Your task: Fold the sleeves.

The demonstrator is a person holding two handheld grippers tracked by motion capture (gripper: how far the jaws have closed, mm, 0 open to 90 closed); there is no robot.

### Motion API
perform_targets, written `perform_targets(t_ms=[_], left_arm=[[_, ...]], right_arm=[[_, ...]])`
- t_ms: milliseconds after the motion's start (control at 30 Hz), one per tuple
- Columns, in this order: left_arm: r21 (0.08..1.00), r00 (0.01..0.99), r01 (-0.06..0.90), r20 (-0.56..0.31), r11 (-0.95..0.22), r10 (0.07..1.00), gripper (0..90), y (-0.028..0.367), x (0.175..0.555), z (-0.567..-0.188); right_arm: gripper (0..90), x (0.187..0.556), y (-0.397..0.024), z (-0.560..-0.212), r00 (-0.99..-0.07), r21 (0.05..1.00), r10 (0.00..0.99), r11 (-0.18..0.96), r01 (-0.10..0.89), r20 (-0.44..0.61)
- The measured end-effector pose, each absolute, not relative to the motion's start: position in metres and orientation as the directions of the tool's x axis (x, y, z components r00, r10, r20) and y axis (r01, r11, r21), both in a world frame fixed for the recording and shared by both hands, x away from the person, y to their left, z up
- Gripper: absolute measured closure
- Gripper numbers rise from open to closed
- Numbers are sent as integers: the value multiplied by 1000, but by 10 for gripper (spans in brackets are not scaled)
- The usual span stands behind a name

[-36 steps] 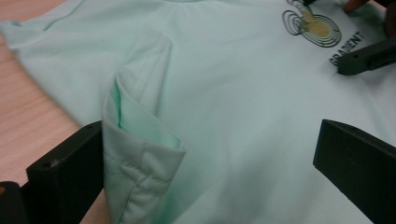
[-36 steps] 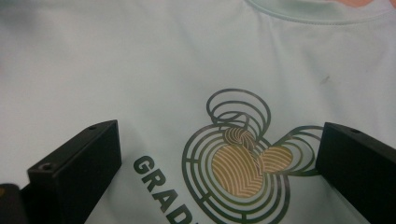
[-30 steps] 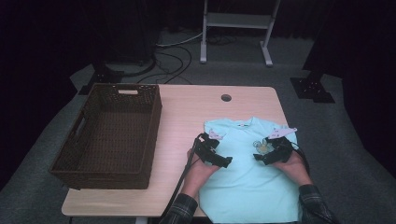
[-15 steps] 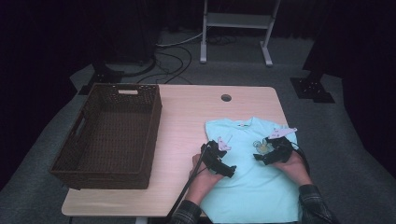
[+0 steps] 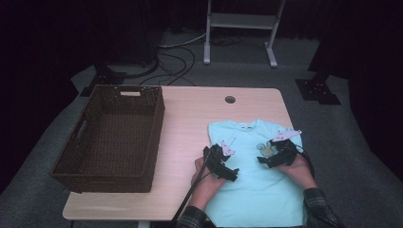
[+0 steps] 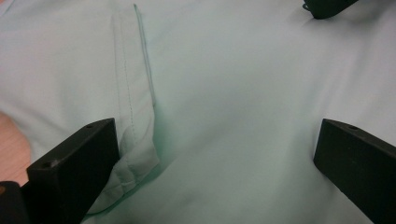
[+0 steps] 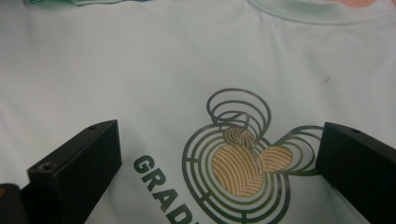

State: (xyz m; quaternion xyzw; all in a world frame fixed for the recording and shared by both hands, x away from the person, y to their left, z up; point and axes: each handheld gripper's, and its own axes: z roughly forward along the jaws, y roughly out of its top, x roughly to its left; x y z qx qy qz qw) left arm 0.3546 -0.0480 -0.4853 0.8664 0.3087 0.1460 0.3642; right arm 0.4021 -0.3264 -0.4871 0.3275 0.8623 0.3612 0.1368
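The left gripper (image 5: 231, 175) is hovering low over the left part of a mint-green shirt (image 5: 259, 190), its jaws standing wide apart with nothing between them. In the left gripper view a folded sleeve (image 6: 133, 98) with a stitched hem is lying just beside the left jaw. The right gripper (image 5: 264, 160) is resting over the shirt's chest, jaws also spread apart, straddling a printed logo (image 7: 245, 156) of looping rings above dark lettering. The shirt is lying flat on the near right part of the wooden surface (image 5: 190, 123), its collar pointing away from the person. A dark wicker basket (image 5: 111, 137) is sitting on the surface's left side, well apart from the shirt.
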Motion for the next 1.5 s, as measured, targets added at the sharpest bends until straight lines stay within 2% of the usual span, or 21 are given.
perform_targets(t_ms=[700,1500], left_arm=[[722,753,441,26,-533,657,0,-1,356,-485],[723,754,437,30,-535,656,0,52,337,-485]], right_arm=[[0,400,-282,-487,-752,713,659,528,462,-2],[0,390,-230,-487,-770,713,638,539,449,3]])
